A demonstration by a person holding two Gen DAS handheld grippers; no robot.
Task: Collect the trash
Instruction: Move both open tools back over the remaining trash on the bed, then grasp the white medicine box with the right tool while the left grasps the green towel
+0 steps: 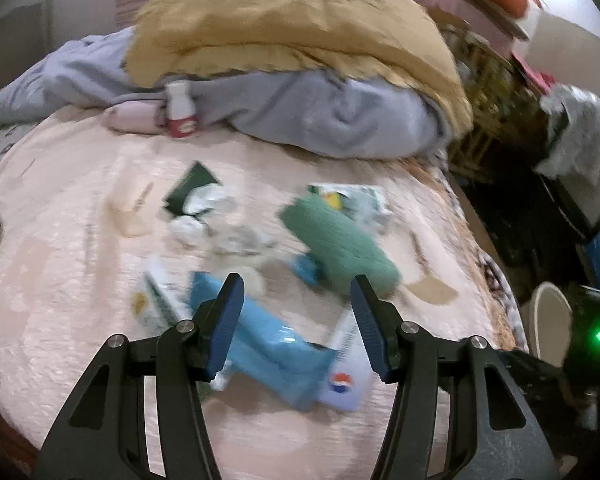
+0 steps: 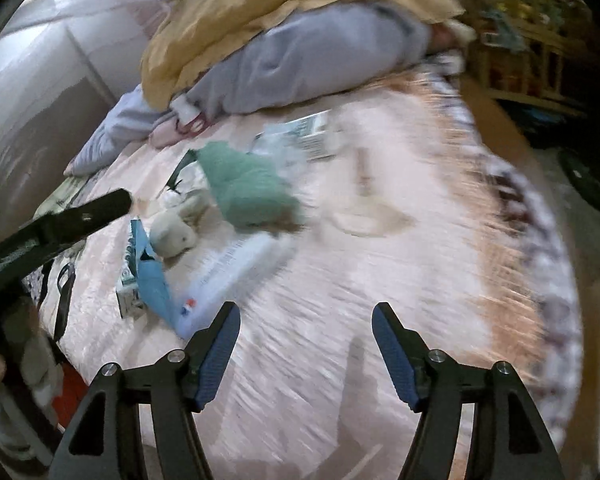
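Left gripper (image 1: 296,288) jaws apart, empty, angled down over blue plastic wrapper (image 1: 268,344) on pink quilted bedspread (image 1: 60,280). Right gripper (image 2: 306,316) jaws apart, empty, tilted down over bare bedspread near its front edge.

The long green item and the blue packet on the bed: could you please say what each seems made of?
The long green item looks like soft knitted or towelling cloth, matt and ribbed. The blue packet looks like glossy plastic film, judging by its highlights; blur leaves both uncertain.

Right gripper (image 2: 306,320) poised over a cluttered pink bedspread (image 2: 380,280)

Jaws apart, nothing between them, at the bottom of the frame; left of centre lie a crumpled green knitted cloth (image 2: 248,188), a flat light-blue packet (image 2: 154,280) and a white Pepsi-logo wrapper (image 2: 220,280), all blurred.
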